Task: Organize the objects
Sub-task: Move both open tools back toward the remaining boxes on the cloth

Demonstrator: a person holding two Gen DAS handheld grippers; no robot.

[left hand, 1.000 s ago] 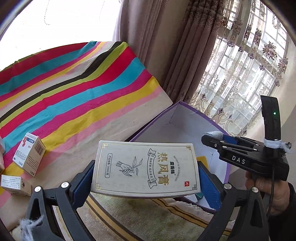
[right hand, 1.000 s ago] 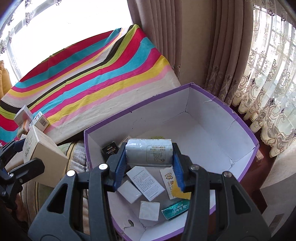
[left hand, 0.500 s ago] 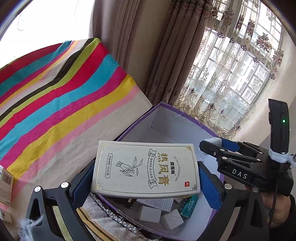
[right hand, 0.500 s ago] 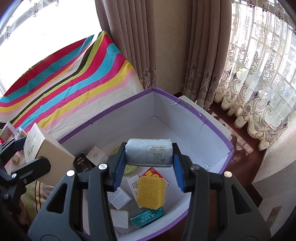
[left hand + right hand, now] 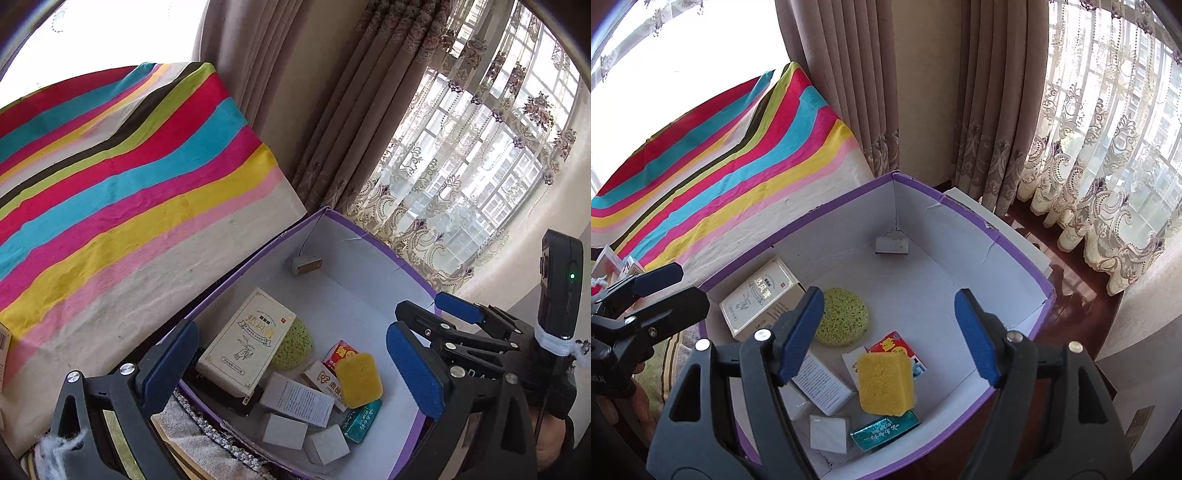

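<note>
A striped cloth (image 5: 122,206) covers the table beside brown curtains (image 5: 849,85). The purple-rimmed box (image 5: 1015,240) holds the cream carton (image 5: 246,339), propped against its left wall, long axis running toward the far corner. Left gripper (image 5: 291,365) stands open and empty; right gripper (image 5: 888,332) is opening, empty.

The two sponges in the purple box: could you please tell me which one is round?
The green sponge is round, lying beside the large cream box. The yellow sponge is rectangular and rests on smaller packets.

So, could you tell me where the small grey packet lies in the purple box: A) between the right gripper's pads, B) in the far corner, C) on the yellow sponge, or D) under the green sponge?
B: the grey packet lies alone in the far corner of the box.
</note>
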